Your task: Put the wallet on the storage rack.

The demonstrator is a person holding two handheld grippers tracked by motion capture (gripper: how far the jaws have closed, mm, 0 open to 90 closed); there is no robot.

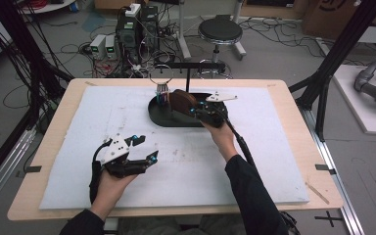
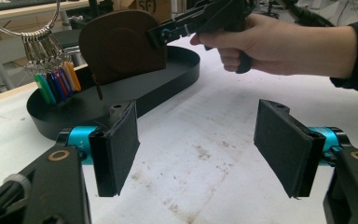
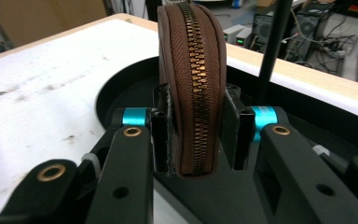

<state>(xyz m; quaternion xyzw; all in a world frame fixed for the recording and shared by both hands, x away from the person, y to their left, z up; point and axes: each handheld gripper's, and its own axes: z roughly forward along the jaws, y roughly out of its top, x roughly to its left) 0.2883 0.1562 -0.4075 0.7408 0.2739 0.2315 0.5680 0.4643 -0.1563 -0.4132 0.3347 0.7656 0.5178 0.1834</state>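
Two sets of tongs were at work over the tabletop. The right tongs (image 3: 193,128) were closed on a brown half-round leather zip pouch (image 3: 192,70), one pad pressed to each flat side, so that the pouch stood on edge with its brass zipper running up the curved rim toward the camera. That pinch on the faces looked chosen to keep the pouch upright and its zipper within reach. The left tongs (image 2: 198,149) were spread wide and empty, hovering above the white mat (image 1: 186,161) toward the near left corner of the tabletop, apparently waiting for their turn.

The pouch (image 1: 180,101) sat in a shallow black oval tray (image 1: 157,115) near the middle of the far edge. The zipper was fully shut, and a small dark pull tab hung at the pouch's lower corner in the left gripper view. Beside it in the tray, a steel ring of keys with coloured plastic tags (image 2: 56,79) hung from a thin black stand (image 1: 188,73).
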